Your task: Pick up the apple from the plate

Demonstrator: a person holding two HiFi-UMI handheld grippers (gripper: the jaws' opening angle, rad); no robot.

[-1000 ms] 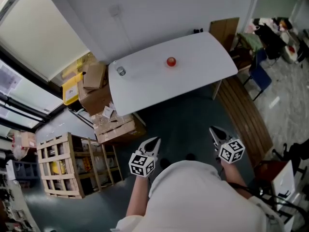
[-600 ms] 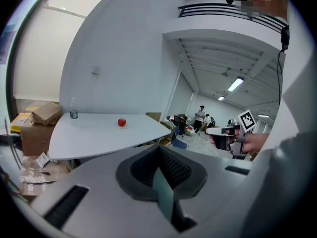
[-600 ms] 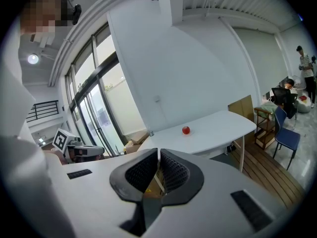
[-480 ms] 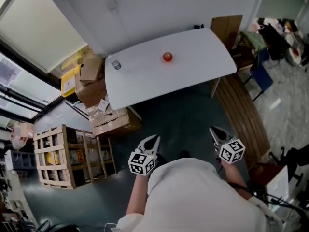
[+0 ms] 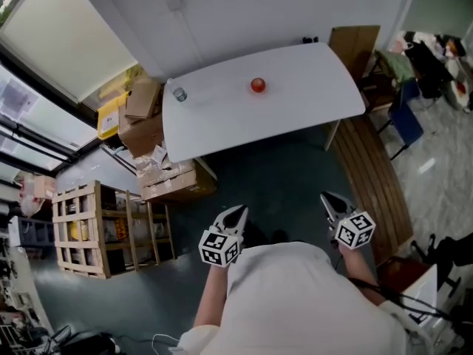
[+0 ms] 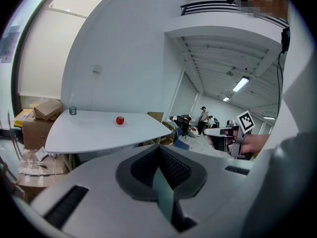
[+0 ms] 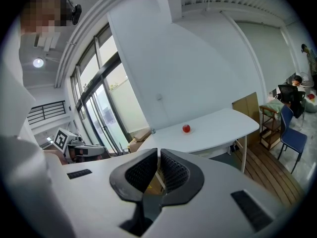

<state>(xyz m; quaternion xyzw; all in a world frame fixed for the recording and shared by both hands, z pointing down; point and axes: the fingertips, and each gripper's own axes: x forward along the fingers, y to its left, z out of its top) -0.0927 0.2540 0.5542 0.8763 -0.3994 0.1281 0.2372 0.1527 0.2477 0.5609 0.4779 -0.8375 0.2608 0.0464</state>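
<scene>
A red apple (image 5: 257, 86) sits near the far middle of a white table (image 5: 295, 109); any plate under it is too pale to make out. It is also small and distant in the left gripper view (image 6: 120, 120) and in the right gripper view (image 7: 186, 128). My left gripper (image 5: 236, 212) is shut and holds nothing, well short of the table over the dark floor. My right gripper (image 5: 328, 198) is beside it, jaws together and bare. From the left gripper (image 6: 159, 148) and from the right gripper (image 7: 158, 151), the closed jaws point toward the table.
A small glass jar (image 5: 179, 94) stands at the table's left end. Cardboard boxes (image 5: 144, 124) pile up left of the table, with a wooden crate (image 5: 81, 228) nearer me. A wooden bench (image 5: 373, 176) and a blue chair (image 5: 403, 120) stand to the right.
Both grippers have been carried a little toward the table, staying shut. The crate and boxes have slid slightly in the head view as the person moved.
</scene>
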